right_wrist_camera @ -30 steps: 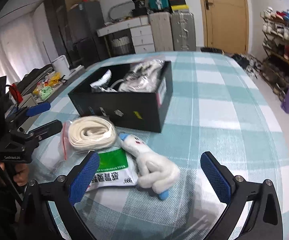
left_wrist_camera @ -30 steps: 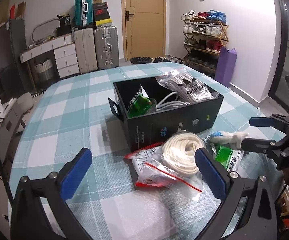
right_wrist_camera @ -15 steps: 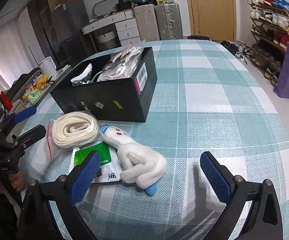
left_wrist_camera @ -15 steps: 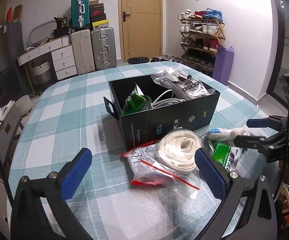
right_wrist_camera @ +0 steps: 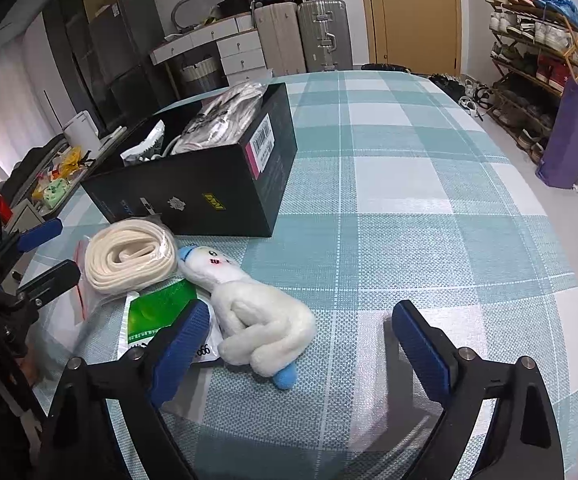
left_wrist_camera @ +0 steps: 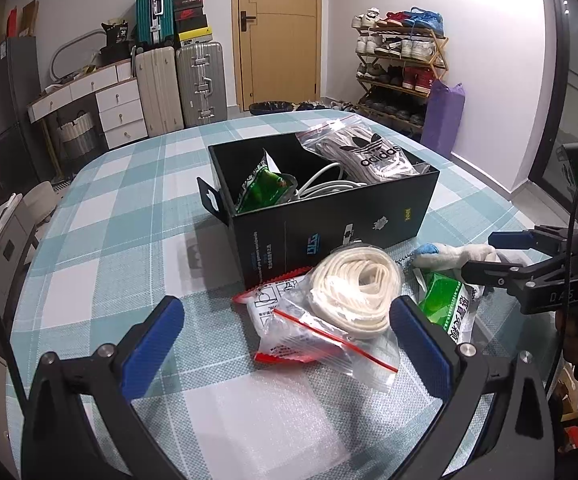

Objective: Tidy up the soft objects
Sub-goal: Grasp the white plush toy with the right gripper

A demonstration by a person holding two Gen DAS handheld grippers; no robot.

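Note:
A black box [left_wrist_camera: 329, 216] [right_wrist_camera: 209, 192] on the checked table holds a bagged Adidas item [left_wrist_camera: 363, 154], a green packet [left_wrist_camera: 263, 188] and a white cable. In front of it lie a bagged white rope coil [left_wrist_camera: 355, 286] [right_wrist_camera: 129, 254], a red-zip bag [left_wrist_camera: 301, 332], a green-white packet [left_wrist_camera: 449, 304] [right_wrist_camera: 157, 312] and a white plush toy [right_wrist_camera: 257, 312] [left_wrist_camera: 453, 254]. My left gripper [left_wrist_camera: 285, 344] is open, low, just before the bags. My right gripper [right_wrist_camera: 305, 348] is open, the plush toy just ahead between its fingers; it also shows in the left wrist view [left_wrist_camera: 501, 252].
The table [right_wrist_camera: 409, 184] has a teal and white checked cloth. Suitcases [left_wrist_camera: 181, 84], a drawer desk, a door and a shoe rack [left_wrist_camera: 401, 64] stand behind it. A purple bag [right_wrist_camera: 569, 136] leans by the rack.
Both grippers pulled slightly back and shifted view; the right gripper has turned so the plush toy sits closer between its fingers. The objects have not moved.

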